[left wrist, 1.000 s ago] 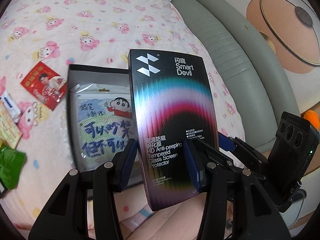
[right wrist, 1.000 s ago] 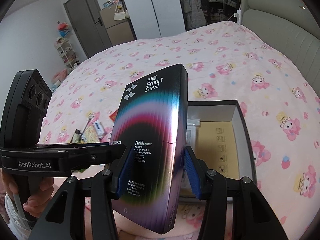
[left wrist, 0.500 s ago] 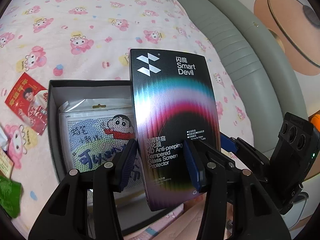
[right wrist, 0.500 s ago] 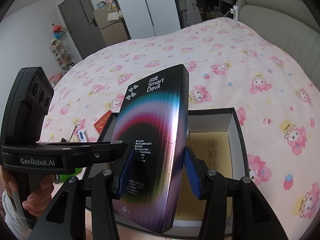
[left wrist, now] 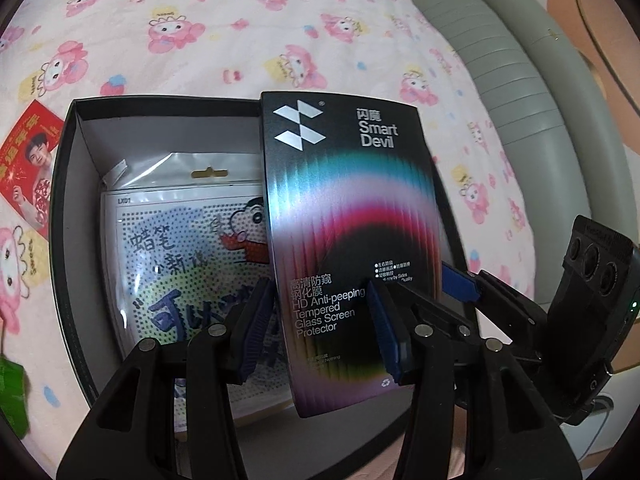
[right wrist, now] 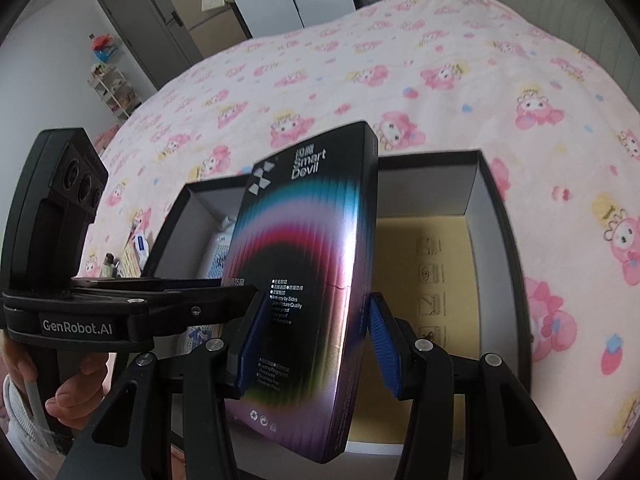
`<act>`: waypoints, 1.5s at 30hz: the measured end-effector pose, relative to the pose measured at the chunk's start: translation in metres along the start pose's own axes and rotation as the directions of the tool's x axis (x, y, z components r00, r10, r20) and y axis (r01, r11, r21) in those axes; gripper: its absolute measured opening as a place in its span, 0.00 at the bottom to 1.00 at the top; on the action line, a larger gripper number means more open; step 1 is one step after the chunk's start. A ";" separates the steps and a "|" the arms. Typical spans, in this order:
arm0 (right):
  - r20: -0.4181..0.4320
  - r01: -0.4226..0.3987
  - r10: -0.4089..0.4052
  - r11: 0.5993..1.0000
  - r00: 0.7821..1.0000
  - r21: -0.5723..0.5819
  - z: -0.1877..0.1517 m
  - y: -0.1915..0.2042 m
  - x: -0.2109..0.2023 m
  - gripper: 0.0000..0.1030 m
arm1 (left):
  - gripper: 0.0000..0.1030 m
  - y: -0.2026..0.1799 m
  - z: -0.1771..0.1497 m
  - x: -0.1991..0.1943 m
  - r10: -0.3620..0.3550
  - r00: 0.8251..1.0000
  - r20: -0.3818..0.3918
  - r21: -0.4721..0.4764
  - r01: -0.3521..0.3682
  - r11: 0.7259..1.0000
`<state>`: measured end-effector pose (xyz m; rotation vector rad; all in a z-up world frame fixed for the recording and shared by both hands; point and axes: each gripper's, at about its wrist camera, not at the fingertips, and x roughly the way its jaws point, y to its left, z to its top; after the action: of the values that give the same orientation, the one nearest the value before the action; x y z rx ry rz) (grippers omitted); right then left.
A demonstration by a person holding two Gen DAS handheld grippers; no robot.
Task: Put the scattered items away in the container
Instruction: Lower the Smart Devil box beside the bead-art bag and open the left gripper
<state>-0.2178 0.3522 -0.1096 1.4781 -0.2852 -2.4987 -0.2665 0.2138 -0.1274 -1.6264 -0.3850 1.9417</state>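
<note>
Pink cartoon bedspread [left wrist: 200, 20], open black box [left wrist: 64, 208] just beyond both claws, left gripper [left wrist: 320, 328] and right gripper [right wrist: 316, 344] apparently both clamped on screen-protector box [left wrist: 352, 240].

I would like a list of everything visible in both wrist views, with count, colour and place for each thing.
Protector box: one, black with rainbow bands, held upright over the open box, clamped by both grippers.
Open box: one, black outside, grey walls, on the bed.
Cartoon packet: one, clear bag with blue print, lying in the open box.
Red card: one, on the bedspread beside the open box.
Green packet: one, at the left edge of the left view.
Bedspread: one, pink cartoon print.
Headboard: one, grey-green.
Left gripper: black, blue pads.
Right gripper: black, blue pads.
</note>
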 end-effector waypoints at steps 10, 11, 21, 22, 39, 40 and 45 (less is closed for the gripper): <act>-0.101 0.002 -0.003 1.000 0.995 -0.007 -0.008 0.002 0.025 0.44 | 0.47 0.012 -0.009 0.017 0.090 0.995 -0.042 -0.025 -0.091 0.996; -0.110 0.002 -0.003 1.000 0.994 -0.008 -0.009 0.003 0.027 0.44 | 0.47 0.013 -0.010 0.019 0.095 0.994 -0.049 -0.029 -0.097 0.995; -0.143 -0.010 0.015 0.999 0.990 0.042 -0.016 -0.011 0.026 0.45 | 0.47 0.010 -0.016 0.017 0.100 0.995 -0.017 -0.032 -0.101 0.994; -0.133 -0.003 0.009 0.999 0.991 0.049 -0.016 -0.014 0.023 0.45 | 0.46 0.011 -0.017 0.015 0.107 0.994 -0.004 -0.033 -0.107 0.994; -0.096 0.127 -0.120 0.990 0.988 0.067 -0.012 -0.026 0.015 0.45 | 0.30 0.026 -0.013 0.028 0.261 0.965 0.001 -0.095 -0.260 0.961; -0.099 0.132 -0.125 0.989 0.987 0.065 -0.011 -0.025 0.017 0.45 | 0.30 0.028 -0.012 0.030 0.243 0.970 -0.005 -0.100 -0.242 0.965; -0.107 0.228 -0.224 0.973 0.969 0.031 -0.014 -0.025 0.020 0.45 | 0.31 0.012 -0.013 0.035 0.206 0.978 -0.024 -0.078 -0.207 0.975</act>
<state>-0.2170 0.3699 -0.1396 1.7399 -0.1615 -2.5908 -0.2600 0.2225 -0.1649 -1.7938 -0.3013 2.0881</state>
